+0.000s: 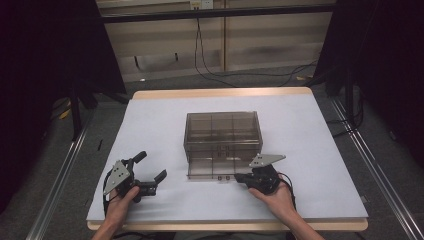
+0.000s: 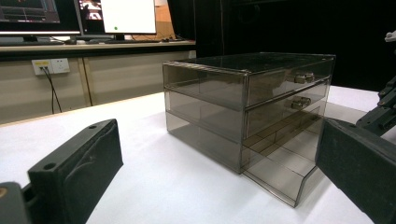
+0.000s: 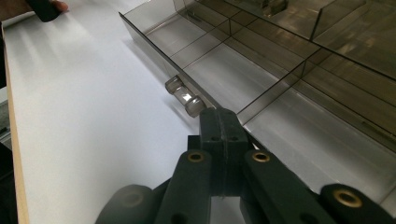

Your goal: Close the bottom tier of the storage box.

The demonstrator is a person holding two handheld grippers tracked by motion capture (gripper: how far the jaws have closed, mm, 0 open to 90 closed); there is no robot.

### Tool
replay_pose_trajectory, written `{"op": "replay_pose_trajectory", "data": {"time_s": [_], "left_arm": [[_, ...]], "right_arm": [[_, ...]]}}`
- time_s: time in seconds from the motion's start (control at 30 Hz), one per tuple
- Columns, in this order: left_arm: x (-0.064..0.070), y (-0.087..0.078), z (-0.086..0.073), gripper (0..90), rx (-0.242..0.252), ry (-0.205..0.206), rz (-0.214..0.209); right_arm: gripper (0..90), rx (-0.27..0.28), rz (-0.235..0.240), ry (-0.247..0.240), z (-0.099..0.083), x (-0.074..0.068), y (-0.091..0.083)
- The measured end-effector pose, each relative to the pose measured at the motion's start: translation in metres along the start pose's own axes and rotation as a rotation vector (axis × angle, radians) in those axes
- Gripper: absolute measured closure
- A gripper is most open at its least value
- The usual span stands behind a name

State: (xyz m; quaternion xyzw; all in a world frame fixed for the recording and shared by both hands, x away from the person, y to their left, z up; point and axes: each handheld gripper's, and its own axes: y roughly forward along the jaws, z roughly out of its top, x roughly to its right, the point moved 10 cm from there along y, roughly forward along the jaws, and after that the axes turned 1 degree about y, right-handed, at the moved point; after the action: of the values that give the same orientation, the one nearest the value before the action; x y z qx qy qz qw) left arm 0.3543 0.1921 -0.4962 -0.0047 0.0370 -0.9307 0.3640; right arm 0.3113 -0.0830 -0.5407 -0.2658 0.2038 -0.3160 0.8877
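Drawer unit (image 1: 222,135) sits mid-bench (image 1: 150,125), its bottom drawer (image 1: 220,169) pulled out toward you. Your right claw (image 1: 239,177) is pressed together at the drawer's front edge, just beside the knobs (image 3: 186,97); whether it pinches the front wall, cannot tell. Your left claw (image 1: 150,167) rests spread on the bench, well apart from the unit's left side.

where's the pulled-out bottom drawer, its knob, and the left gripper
bottom drawer (image 1: 212,169), high view, on its bare floor just behind the front wall
drawer knob (image 3: 185,96), right gripper view, on the clear handle's middle
left gripper (image 1: 150,172), high view, midway between its open fingertips
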Motion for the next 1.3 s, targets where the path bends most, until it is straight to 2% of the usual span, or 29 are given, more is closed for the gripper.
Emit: {"op": "replay_pose_trajectory", "data": {"time_s": [0.57, 0.87, 1.3], "left_arm": [[-0.0004, -0.0002, -0.0005, 0.6, -0.006, 0.008, 0.000], [0.0001, 0.0002, -0.0001, 0.5, -0.001, 0.000, 0.000], [-0.0002, 0.0002, -0.0001, 0.6, -0.001, 0.000, 0.002]], "right_arm": [[90.0, 0.012, -0.003, 0.006, 0.0024, 0.0035, 0.0014], [90.0, -0.002, -0.015, 0.004, 0.0005, 0.0063, 0.0046], [90.0, 0.007, -0.010, 0.017, 0.0030, 0.0063, 0.0055]]}}
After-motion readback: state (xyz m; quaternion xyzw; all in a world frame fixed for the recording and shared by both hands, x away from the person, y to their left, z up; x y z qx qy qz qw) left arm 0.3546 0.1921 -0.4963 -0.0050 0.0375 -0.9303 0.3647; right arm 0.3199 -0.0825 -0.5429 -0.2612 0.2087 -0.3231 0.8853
